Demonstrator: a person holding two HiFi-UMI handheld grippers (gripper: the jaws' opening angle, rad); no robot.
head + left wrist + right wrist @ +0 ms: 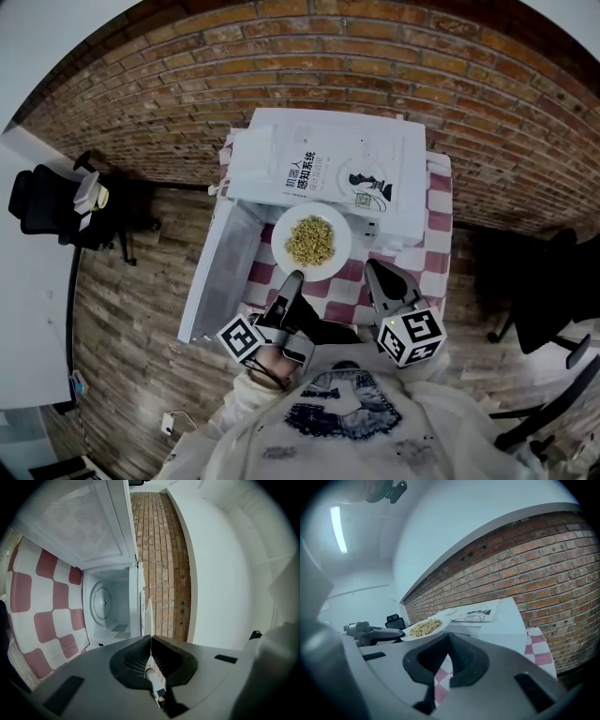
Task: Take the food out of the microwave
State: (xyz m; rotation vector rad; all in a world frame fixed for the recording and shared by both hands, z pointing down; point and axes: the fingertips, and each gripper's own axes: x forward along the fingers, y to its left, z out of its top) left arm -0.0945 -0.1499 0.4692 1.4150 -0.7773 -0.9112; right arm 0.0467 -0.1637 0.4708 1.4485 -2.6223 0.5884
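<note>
One plate (281, 234) of loose food (310, 240): prob. stiff, brittle, slick | L gripper (293, 277) pinches near rim, keep level | R gripper (373, 268) jaws together, empty.

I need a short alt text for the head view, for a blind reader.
The left gripper holds a white plate of yellowish food by its rim, just outside the open microwave. The right gripper is shut beside it, empty.

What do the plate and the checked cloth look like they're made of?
The plate is likely glazed ceramic, possibly melamine: smooth white surface, thin rim. The checked cloth is probably woven fabric, possibly vinyl: matte red-and-white squares.
</note>
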